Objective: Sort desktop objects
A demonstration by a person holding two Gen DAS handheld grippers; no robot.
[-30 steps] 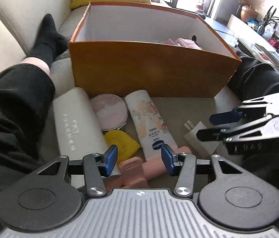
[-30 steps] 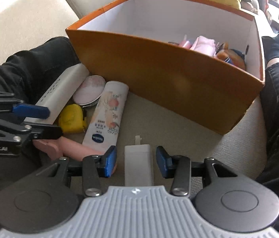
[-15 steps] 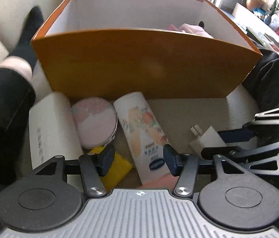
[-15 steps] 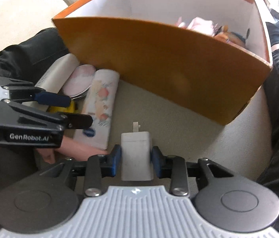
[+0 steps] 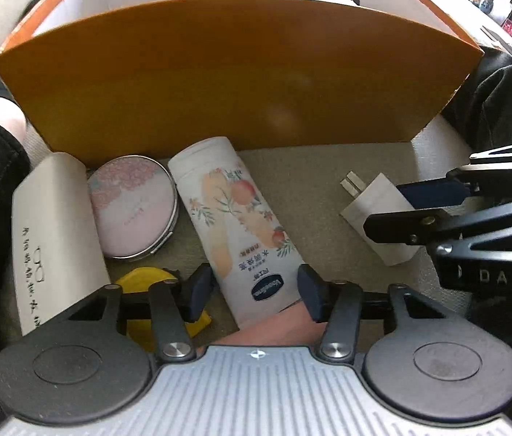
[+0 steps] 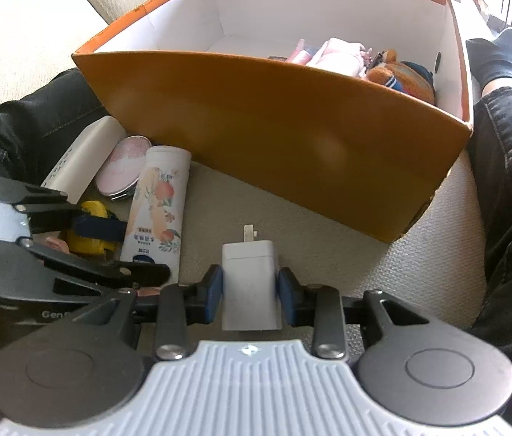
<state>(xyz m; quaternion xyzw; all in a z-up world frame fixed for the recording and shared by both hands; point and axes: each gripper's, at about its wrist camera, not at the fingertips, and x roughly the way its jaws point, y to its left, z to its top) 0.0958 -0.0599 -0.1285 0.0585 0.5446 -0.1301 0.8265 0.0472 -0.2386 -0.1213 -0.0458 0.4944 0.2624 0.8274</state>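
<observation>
Clamping the right gripper [image 6: 250, 296] on the white charger [image 6: 250, 283], pads pressing both flat sides, prongs pointing away toward the box [image 6: 292, 138], charger apparently resting on the beige cushion [image 6: 383, 276]. Closing the left gripper [image 5: 254, 292] around the lower end of the lotion tube [image 5: 234, 232], jaws not yet touching it from the look of it, a bit of gap on each side. Probably worth centering the tube between the pads before squeezing, since it's round and soft-looking and could squirt out sideways if caught off-centre. Also watching out for the yellow tape measure [image 5: 163, 301] sitting right under the left finger, plus something pink [image 5: 274, 330] poking under the tube's end, easy to snag. Sitting just beyond: the pink compact [image 5: 134, 205] and white case [image 5: 52, 232], both beside the tube. Lifting straight up first seems smart, since the box wall stands tall right behind everything. Already lying inside the box: a plush toy [image 6: 401, 80] and some pink stuff [image 6: 335, 56].
</observation>
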